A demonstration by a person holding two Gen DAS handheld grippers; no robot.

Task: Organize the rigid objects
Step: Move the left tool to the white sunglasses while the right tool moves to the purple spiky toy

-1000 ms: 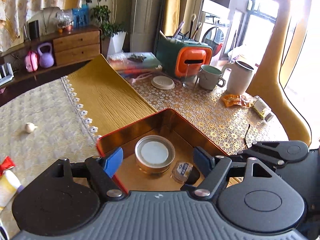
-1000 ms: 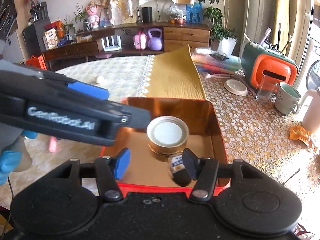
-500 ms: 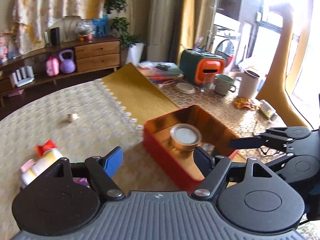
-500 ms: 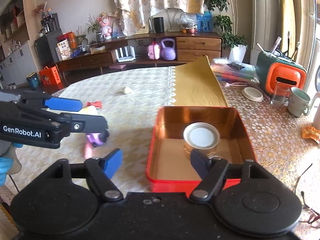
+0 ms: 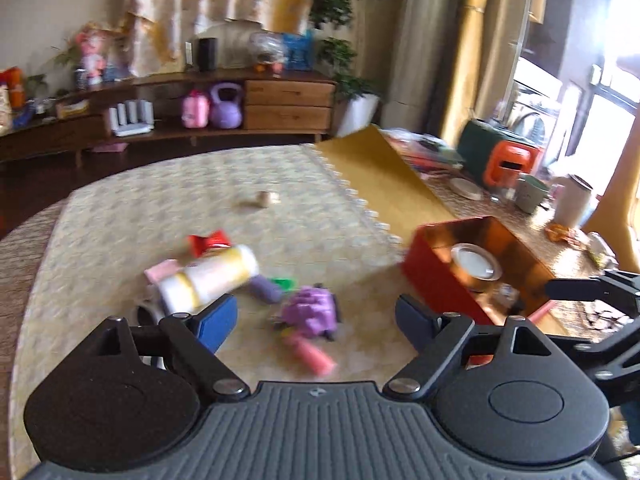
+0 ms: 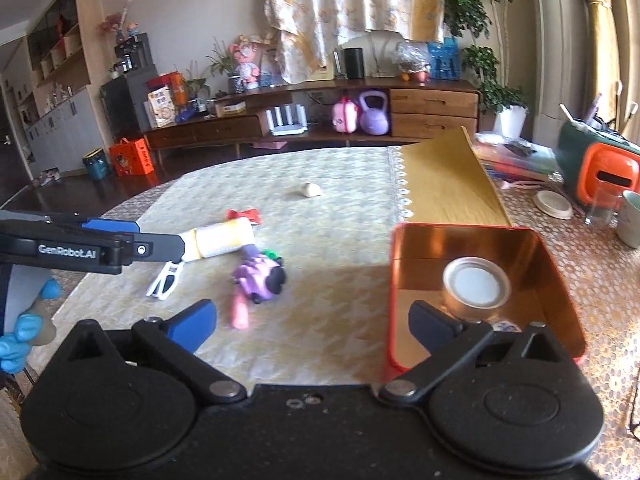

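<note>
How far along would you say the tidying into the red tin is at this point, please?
Done: a round lidded tin and a small item beside it lie in the red tin. In hand: nothing; the left claw and right claw are both opening, empty. Left on the cloth: white bottle, purple toy, pink stick, white clip.

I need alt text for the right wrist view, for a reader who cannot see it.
The right gripper, jaws opening and empty, hangs over a table beside a red tin that holds a round can. To the left lie a purple toy, a pink stick and a white tube, with the left gripper at the tube.
</note>
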